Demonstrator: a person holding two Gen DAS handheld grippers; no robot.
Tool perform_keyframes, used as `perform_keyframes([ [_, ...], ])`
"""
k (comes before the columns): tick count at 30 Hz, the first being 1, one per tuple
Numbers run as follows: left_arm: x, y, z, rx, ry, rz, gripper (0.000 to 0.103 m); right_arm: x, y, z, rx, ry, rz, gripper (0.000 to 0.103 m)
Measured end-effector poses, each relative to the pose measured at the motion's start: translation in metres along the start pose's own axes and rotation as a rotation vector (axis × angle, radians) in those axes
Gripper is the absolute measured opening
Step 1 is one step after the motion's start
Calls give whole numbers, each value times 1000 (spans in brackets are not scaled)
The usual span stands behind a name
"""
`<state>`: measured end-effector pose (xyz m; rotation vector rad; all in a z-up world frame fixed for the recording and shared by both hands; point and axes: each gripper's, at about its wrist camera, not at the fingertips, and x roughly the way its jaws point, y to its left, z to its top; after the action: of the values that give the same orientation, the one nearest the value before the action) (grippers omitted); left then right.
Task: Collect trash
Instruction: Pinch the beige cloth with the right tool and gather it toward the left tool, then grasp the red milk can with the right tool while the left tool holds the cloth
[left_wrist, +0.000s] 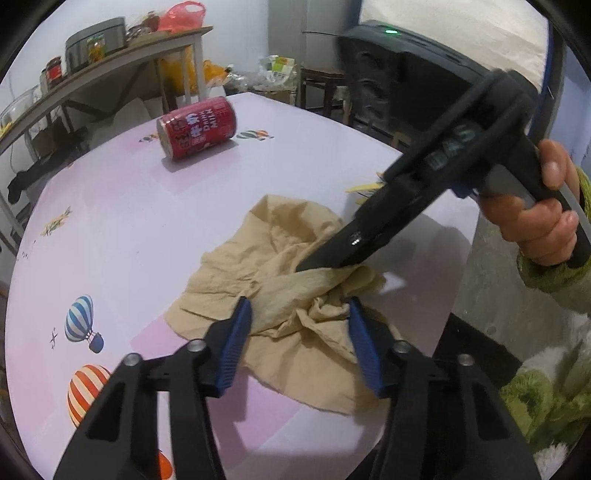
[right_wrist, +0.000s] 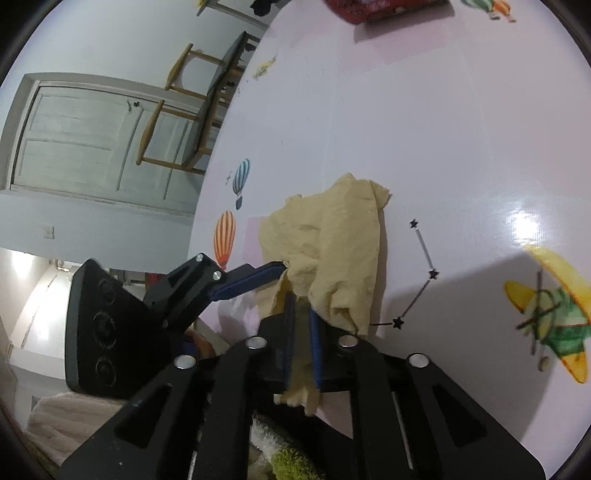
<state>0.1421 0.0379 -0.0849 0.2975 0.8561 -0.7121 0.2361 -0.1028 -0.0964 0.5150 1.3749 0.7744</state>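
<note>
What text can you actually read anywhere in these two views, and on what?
Red can, lying on its side on the table: white lettering, partly legible, roughly "DRINK" and "MILK"; its larger characters are not readable.
Jars on the shelf: labels too small and blurred.
Right wrist view: no readable text.

Left gripper (left_wrist: 300, 308): black linkage arms, silver rivets, ribbed blue pads. Right gripper (right_wrist: 301, 306): same build, black housing with green indicator light. Right hand (left_wrist: 532, 225): fuzzy olive-green sleeve

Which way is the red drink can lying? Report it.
Tipped: the red drink can lies on its side on the balloon-print table, its end showing.
</note>
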Motion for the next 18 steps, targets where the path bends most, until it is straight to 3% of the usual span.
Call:
perform_keyframes([
  [6, 2, 15, 6, -86, 13, -8, 25, -41, 1, 4, -17, -128, -26, 45],
  [11, 4, 25, 10, -168, 18, -9, 18, -73, 1, 23, -7, -245, -70, 55],
  [13, 2, 27, 10, -189, 16, 12, 18, -80, 3, 34, -17, -286, -129, 62],
  [18, 6, 40, 15, -268, 10, 70, 17, -81, 26, 79, -101, -412, -410, 82],
])
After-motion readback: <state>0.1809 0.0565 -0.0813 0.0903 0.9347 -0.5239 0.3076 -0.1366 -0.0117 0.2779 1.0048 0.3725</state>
